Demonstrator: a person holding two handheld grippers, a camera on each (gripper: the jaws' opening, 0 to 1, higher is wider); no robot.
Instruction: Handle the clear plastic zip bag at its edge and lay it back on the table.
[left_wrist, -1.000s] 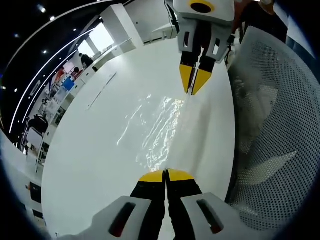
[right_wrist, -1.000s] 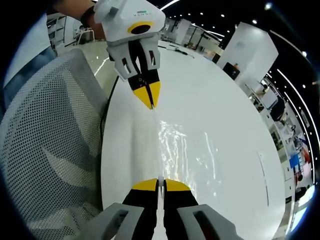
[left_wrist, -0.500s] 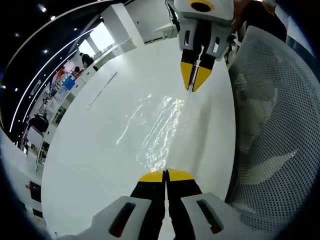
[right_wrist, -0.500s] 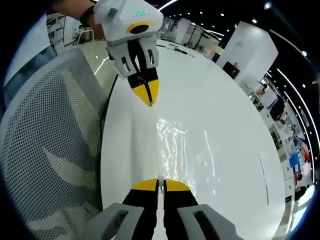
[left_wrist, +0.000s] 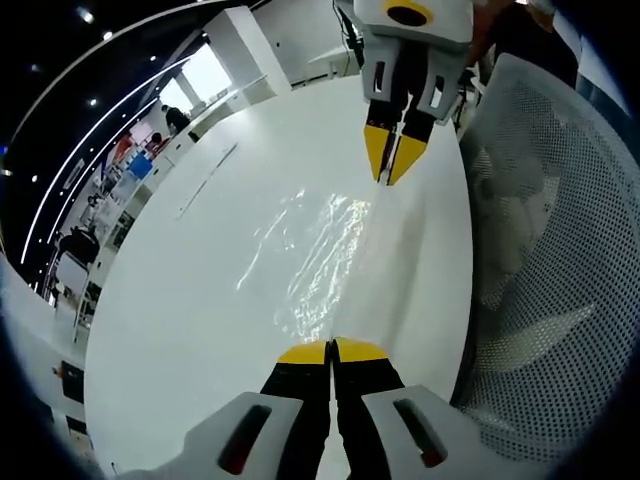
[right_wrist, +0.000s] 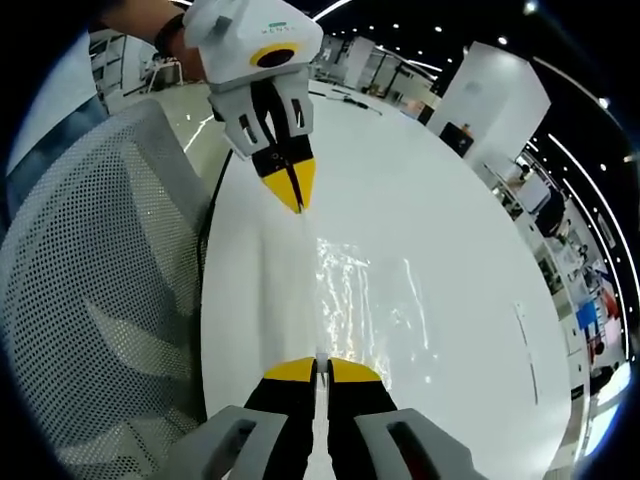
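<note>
Looking along my left tool (left_wrist: 331, 349), I see its 2 yellow-tipped black jaws pressed together on the near edge of the clear plastic zip bag (left_wrist: 330, 255). The bag is stretched away from me over the round white tabletop (left_wrist: 190, 280), its crinkled film catching glare. At the far end of that edge my right tool (left_wrist: 393, 168) comes in from the top of the view, its jaws also closed on the bag.

From the right gripper view, the same arrangement is mirrored: my right tool (right_wrist: 318, 367) is clamped on the near end of the bag (right_wrist: 360, 300), and the left tool (right_wrist: 290, 195) grips the opposite end, with a hand (right_wrist: 150, 20) behind its white body. The held edge runs taut between the 2 tools, close to the tabletop's (right_wrist: 450, 230) rim. I cannot tell how much of the film rests on the surface.

A grey perforated mesh chair back (left_wrist: 545, 250) stands just beside the tabletop's rim; it also shows in the right gripper view (right_wrist: 95, 280).
</note>
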